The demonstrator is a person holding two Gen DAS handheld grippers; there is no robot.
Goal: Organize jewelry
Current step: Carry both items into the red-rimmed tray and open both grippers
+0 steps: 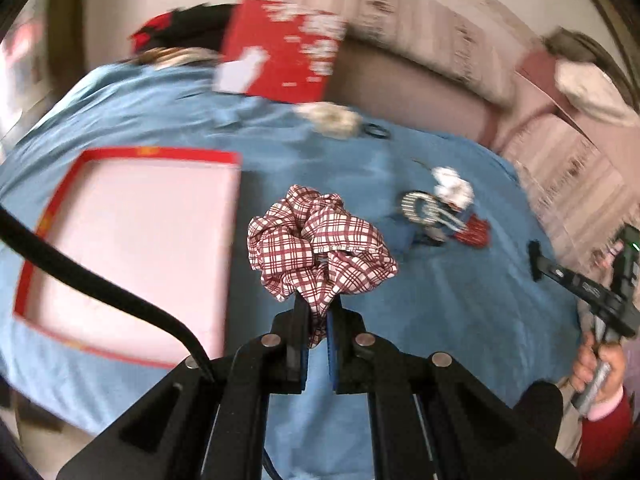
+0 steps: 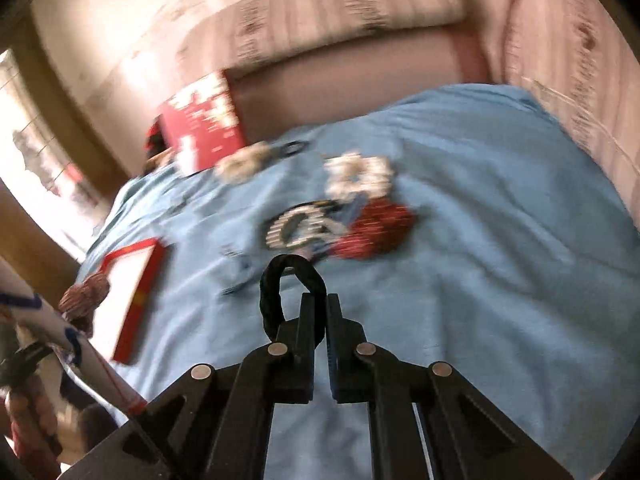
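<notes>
red-white plaid scrunchie [image 1: 320, 240], black hair tie [image 2: 290, 292], blue cloth [image 1: 460, 300]

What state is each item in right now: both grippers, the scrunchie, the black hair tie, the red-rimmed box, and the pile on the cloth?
left gripper: shut on the plaid scrunchie, lifted clear of the blue cloth.
right gripper: shut on the black hair tie, loop hanging to one side.
red-rimmed box: open, nothing visible inside.
red lid: off, propped upright behind.
accessory pile: untouched on the cloth.
</notes>
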